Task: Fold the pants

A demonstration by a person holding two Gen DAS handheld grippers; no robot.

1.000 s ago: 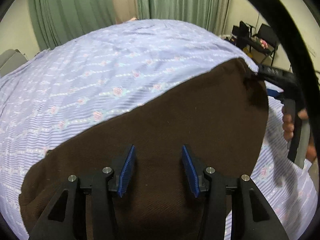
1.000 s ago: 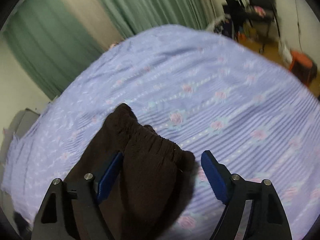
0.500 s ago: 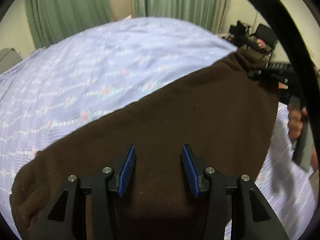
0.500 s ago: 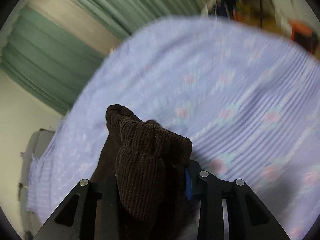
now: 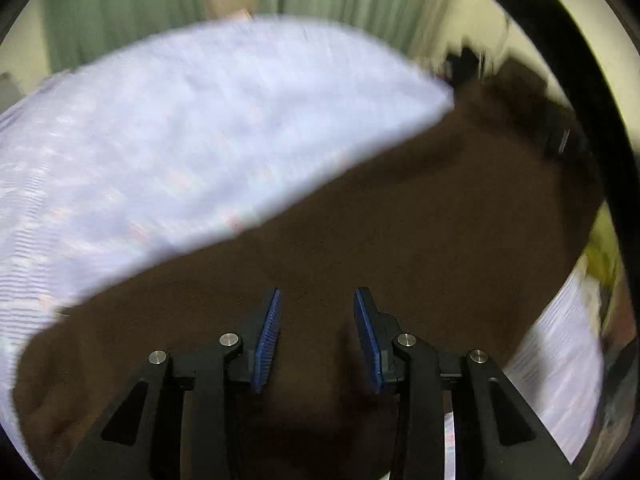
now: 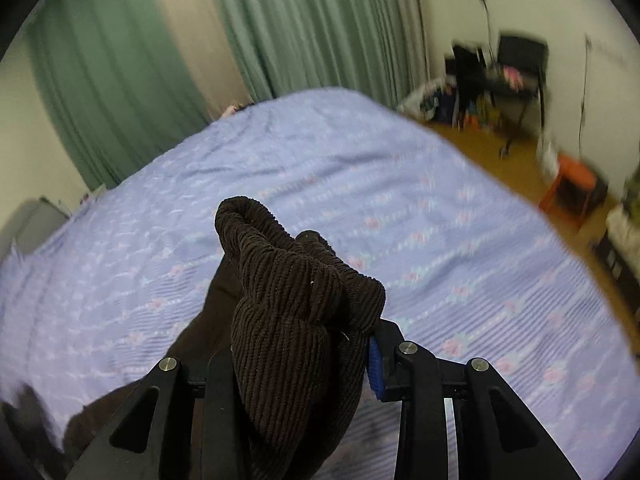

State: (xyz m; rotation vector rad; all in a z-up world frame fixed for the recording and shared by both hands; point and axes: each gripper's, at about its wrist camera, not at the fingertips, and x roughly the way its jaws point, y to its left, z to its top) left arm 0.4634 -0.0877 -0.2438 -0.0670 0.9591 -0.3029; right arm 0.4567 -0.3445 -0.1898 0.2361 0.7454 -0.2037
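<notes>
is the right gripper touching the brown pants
Touching. The right wrist view shows the right gripper shut on a bunched fold of the brown pants.

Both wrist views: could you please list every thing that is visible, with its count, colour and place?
Corduroy pants: one, dark brown, bunched end in the right gripper, the rest spread under the left gripper.
Bedspread: one, lavender with pink flowers, covering the bed under the pants.
Curtains: green, on the wall behind the bed.
Chair: one, black, far right corner.
Stool: one, orange, on the wooden floor at right.
Left gripper: one, black with blue pads, jaws apart above the pants.
Right gripper: one, black with blue pads, clamped on the pants.
</notes>
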